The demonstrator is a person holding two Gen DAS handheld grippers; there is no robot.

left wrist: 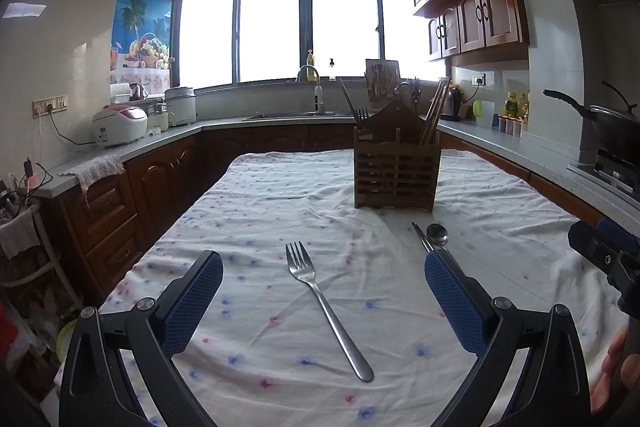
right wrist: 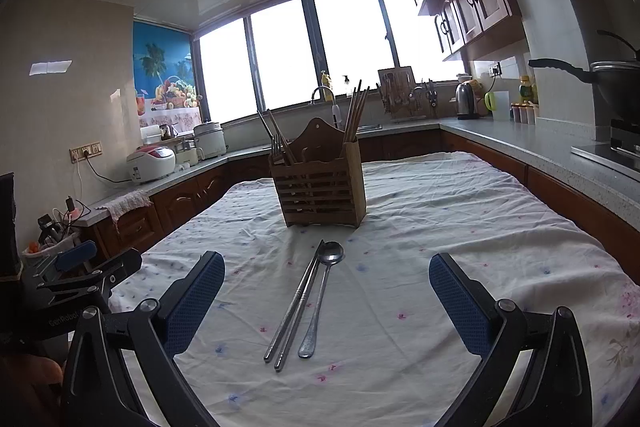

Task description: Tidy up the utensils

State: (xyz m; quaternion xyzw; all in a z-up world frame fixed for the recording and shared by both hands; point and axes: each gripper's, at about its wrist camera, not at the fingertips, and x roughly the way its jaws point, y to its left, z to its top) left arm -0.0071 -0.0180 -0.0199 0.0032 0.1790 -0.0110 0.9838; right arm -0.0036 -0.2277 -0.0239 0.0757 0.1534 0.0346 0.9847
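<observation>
A steel fork (left wrist: 326,309) lies flat on the flowered tablecloth (left wrist: 280,195), tines pointing away, between the wide-apart fingers of my open left gripper (left wrist: 322,277). A steel spoon (right wrist: 322,301) and a pair of metal chopsticks (right wrist: 296,307) lie side by side between the fingers of my open right gripper (right wrist: 326,277). The spoon (left wrist: 437,233) also shows by the left gripper's right finger. Behind them stands a slatted wooden utensil holder (right wrist: 320,193) (left wrist: 396,175) with forks and wooden chopsticks upright in it. Neither gripper holds anything.
The tablecloth (right wrist: 460,211) covers a long table ringed by kitchen counters (left wrist: 160,143). A rice cooker (left wrist: 120,125) sits at left, a wok (left wrist: 612,131) on the stove at right, a sink tap (left wrist: 314,83) under the window. The other gripper (right wrist: 80,279) shows at the left edge.
</observation>
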